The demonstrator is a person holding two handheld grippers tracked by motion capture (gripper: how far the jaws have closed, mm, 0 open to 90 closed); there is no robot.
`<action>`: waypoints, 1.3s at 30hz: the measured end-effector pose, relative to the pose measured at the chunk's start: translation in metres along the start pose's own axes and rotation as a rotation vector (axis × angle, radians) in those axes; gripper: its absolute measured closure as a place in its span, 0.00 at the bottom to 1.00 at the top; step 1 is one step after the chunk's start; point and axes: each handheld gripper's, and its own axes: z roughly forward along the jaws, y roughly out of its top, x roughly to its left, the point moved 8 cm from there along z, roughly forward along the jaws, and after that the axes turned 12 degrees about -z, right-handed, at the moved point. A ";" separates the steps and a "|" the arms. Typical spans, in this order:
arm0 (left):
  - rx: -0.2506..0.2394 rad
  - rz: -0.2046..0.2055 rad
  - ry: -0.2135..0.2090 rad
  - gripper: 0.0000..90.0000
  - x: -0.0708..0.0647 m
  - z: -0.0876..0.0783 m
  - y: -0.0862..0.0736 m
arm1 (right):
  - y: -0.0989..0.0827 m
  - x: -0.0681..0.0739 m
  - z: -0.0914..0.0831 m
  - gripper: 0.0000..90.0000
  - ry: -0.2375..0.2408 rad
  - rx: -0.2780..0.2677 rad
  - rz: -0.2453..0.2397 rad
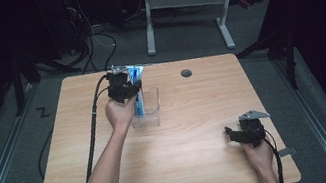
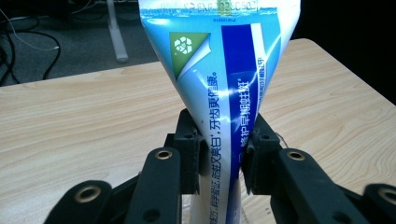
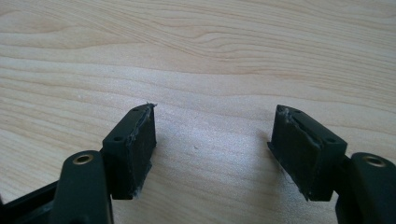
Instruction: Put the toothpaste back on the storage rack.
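The left claw pinches a blue toothpaste tube upright, its lower end inside the clear bin near the desk's far edge, left of centre. The right claw rests open and empty near the near right corner. The soft tube may buckle or slide through the pads; dragged sideways, it could tip the light bin.

Bright overhead light on the table, dark surroundings, glare on the tube, soft focus
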 end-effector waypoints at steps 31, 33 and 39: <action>0.026 -0.041 0.031 0.79 0.014 -0.005 -0.018 | 0.000 0.000 0.000 0.35 0.000 0.000 0.000; 0.026 -0.044 0.029 0.79 0.015 -0.006 -0.018 | 0.000 0.000 0.000 0.35 0.000 0.000 0.000; 0.026 -0.050 0.033 0.78 0.019 -0.007 -0.018 | 0.000 0.000 0.000 0.35 0.000 0.001 0.003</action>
